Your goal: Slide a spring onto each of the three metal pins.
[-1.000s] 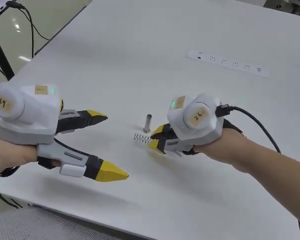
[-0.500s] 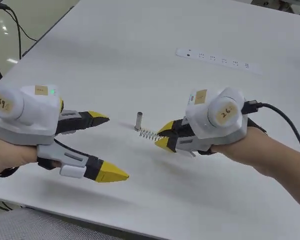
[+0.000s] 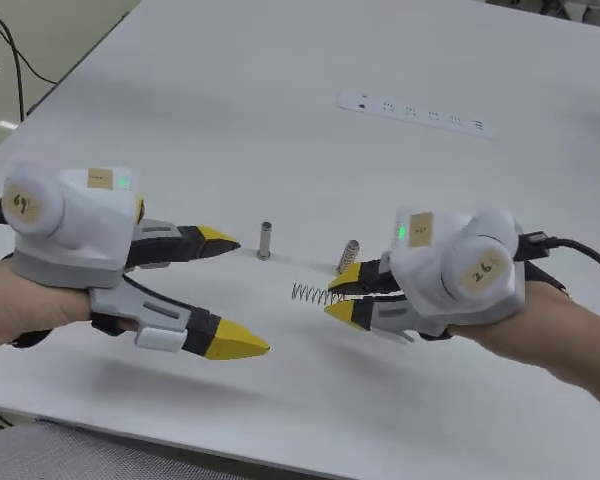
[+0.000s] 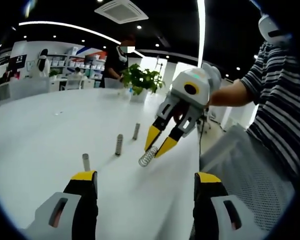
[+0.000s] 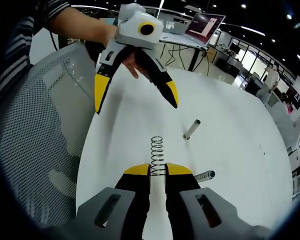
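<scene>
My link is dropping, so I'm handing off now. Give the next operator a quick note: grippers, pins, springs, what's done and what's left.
The left gripper has its jaws open and holds nothing.
The right gripper has its jaws shut on a spring, whose free end points toward the bare pin.
Done: the sprung pin beside the right gripper already carries a spring.
The third pin stands farther back; I cannot tell if it has a spring.
Left: slide the held spring onto the bare pin, then check the third pin.
</scene>
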